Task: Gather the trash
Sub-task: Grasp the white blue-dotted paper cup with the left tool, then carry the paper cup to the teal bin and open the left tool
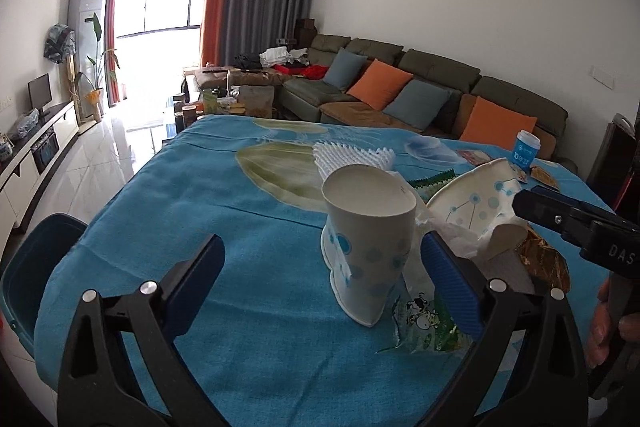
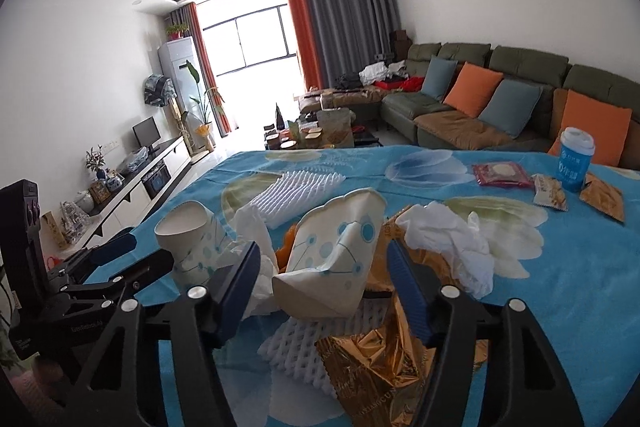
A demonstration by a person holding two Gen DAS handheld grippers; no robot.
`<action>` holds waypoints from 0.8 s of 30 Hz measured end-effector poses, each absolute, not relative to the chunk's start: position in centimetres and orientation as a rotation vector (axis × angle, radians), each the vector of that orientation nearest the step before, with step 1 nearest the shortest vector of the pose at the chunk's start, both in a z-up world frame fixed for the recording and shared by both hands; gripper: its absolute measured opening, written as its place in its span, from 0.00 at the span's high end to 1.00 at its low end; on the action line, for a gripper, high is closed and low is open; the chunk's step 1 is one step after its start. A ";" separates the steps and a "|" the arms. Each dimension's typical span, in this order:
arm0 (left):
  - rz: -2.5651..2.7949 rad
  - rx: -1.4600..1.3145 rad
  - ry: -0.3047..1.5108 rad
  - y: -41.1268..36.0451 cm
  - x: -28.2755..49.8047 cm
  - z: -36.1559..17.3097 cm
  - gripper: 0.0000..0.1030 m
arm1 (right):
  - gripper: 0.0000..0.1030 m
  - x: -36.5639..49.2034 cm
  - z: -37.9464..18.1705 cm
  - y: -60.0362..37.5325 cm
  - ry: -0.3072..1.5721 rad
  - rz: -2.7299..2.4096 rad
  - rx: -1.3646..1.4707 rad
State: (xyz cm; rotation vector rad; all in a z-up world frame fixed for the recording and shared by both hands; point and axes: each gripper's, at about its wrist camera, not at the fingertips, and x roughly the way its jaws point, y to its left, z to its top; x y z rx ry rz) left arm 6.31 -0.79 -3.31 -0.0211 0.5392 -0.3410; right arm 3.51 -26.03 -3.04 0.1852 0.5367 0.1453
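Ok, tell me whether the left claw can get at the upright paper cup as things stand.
Probably yes. The left claw stands open with the upright paper cup between its fingers, nothing blocking; a tissue and the crushed cup crowd its right side.

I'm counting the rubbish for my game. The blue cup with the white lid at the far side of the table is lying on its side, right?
Not quite. The blue cup with the white lid is at the far side of the table, but it stands upright, not on its side. The right wrist view shows it best.
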 end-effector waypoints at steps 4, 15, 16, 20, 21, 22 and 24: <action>-0.426 -0.022 0.592 -1.7 7.3 -3.8 0.21 | 0.53 5.0 -3.7 -26.4 0.600 0.169 0.236; -0.540 -0.075 0.675 -2.4 9.1 -4.9 0.62 | 0.80 6.5 -4.6 -27.8 0.671 0.240 0.363; -0.541 -0.079 0.672 -2.3 8.9 -4.9 0.62 | 0.80 6.5 -4.6 -27.8 0.673 0.243 0.366; -0.536 -0.093 0.662 -1.6 8.6 -4.6 0.63 | 0.80 6.4 -4.1 -27.5 0.660 0.251 0.348; -0.533 -0.095 0.659 -1.3 8.5 -4.5 0.64 | 0.81 6.4 -4.0 -27.5 0.657 0.252 0.347; -0.533 -0.101 0.655 -0.9 8.2 -4.2 0.64 | 0.81 6.4 -3.9 -27.5 0.654 0.253 0.346; -0.526 -0.108 0.649 -0.3 7.9 -3.9 0.64 | 0.81 6.3 -3.4 -27.5 0.641 0.244 0.338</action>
